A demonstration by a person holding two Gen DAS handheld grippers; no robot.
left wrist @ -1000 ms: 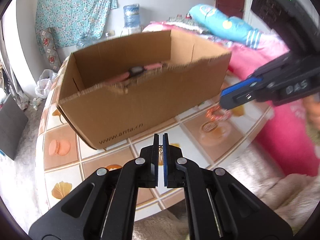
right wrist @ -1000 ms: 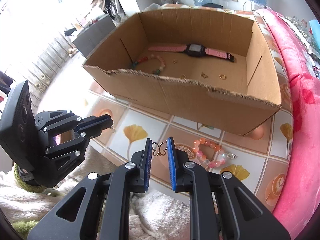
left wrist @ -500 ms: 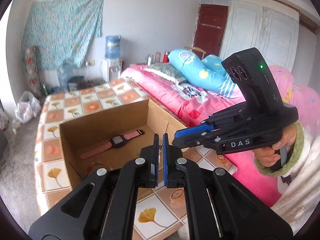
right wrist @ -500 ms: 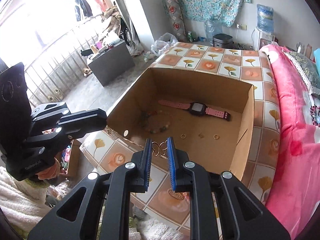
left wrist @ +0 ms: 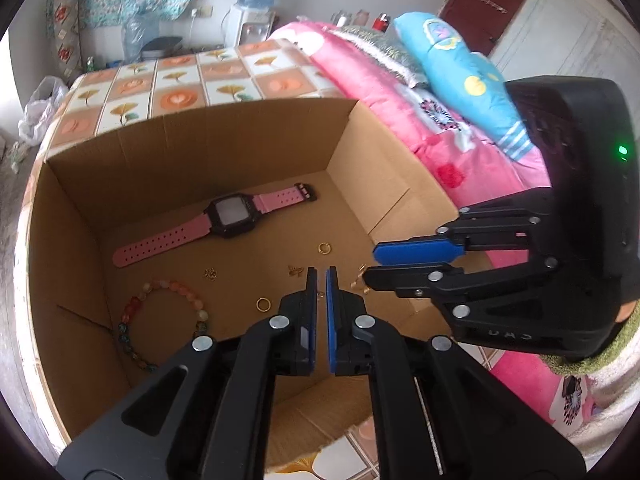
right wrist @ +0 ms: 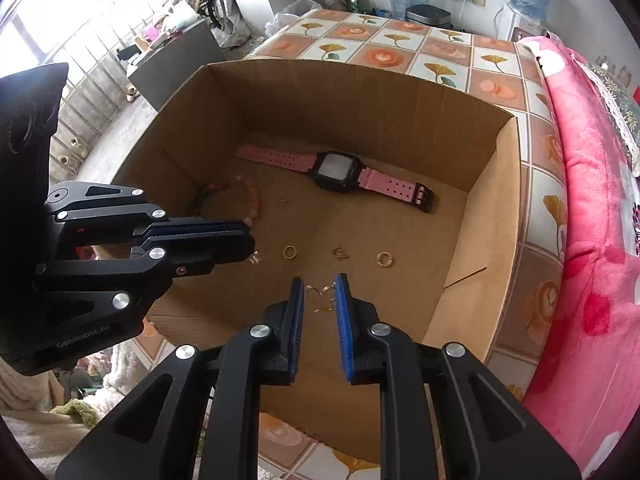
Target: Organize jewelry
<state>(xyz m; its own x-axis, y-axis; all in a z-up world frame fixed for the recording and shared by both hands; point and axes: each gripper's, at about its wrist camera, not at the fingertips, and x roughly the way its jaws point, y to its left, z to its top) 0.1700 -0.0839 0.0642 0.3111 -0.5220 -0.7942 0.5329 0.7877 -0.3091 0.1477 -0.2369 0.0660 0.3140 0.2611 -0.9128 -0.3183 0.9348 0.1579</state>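
Note:
An open cardboard box [left wrist: 192,148] [right wrist: 360,92] holds a pink watch [left wrist: 228,216] [right wrist: 336,168], a bead bracelet [left wrist: 160,320] [right wrist: 240,200], gold rings [left wrist: 263,304] [right wrist: 383,258] and small gold charms [left wrist: 295,270] [right wrist: 340,253]. Both grippers hover over the box. My right gripper [right wrist: 319,294] [left wrist: 370,266] is shut on a gold butterfly earring [right wrist: 320,298] [left wrist: 359,282]. My left gripper [left wrist: 321,280] [right wrist: 250,246] has its jaws nearly together on a small gold earring [right wrist: 254,258], barely visible between the pads [left wrist: 320,293].
The box stands on a table with a tiled ginkgo-pattern cloth [right wrist: 400,44] [left wrist: 180,80]. A pink bed [right wrist: 592,200] [left wrist: 400,92] runs along the right side. A water dispenser [left wrist: 250,4] stands at the far wall.
Both grippers have moved forward and down from above the box to just over its floor, each still holding its earring.

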